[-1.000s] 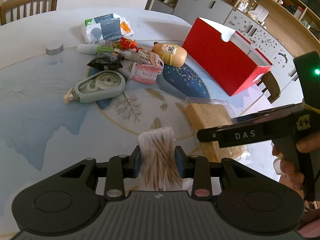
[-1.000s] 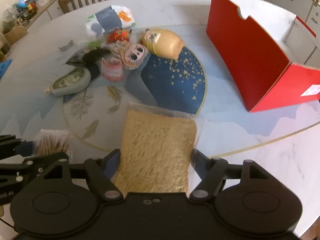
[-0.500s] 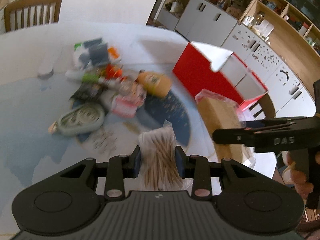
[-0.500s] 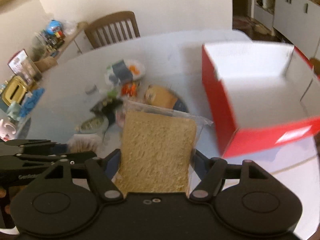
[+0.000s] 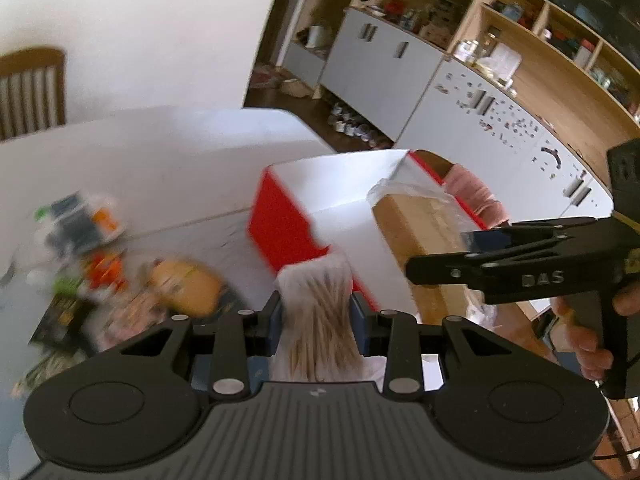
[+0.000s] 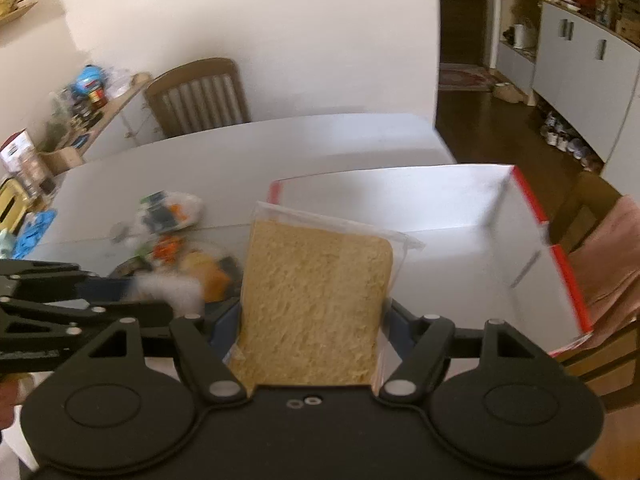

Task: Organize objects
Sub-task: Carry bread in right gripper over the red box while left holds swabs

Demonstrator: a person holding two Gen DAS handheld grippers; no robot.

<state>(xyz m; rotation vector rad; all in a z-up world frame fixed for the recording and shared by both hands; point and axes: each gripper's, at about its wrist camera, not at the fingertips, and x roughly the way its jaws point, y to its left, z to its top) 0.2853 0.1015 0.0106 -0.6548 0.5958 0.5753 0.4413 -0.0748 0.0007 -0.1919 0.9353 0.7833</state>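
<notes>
Left gripper (image 5: pixel 316 312): black two-finger tool, fingers pressed in on a clear plastic bag of pale wooden cotton swabs (image 5: pixel 320 312). The bag stands upright between the blue-padded fingers, its puffed top rising above the fingertips. It is held in the air in front of the near red wall of the box.

Right gripper (image 6: pixel 314 312): black two-finger tool, fingers clamped on a slice of tan bread sealed in a clear plastic bag (image 6: pixel 316 300). The slice stands upright between the fingers, its sealed flap at the top. It is held off the table above the open box; in the left wrist view the same slice (image 5: pixel 420 240) shows edge-on over the box's white interior.

Red cardboard box with white interior (image 6: pixel 460 240): open at the top, resting on the table at the right side; contents not discernible.

White round table (image 6: pixel 200 160): carries the box and a blurred heap of remaining small objects (image 5: pixel 104 272) at the left, well apart from both grippers. Individual pieces in the heap are too blurred to identify.

Brown wooden slat-back chair (image 6: pixel 196 96): behind the far edge of the table.
</notes>
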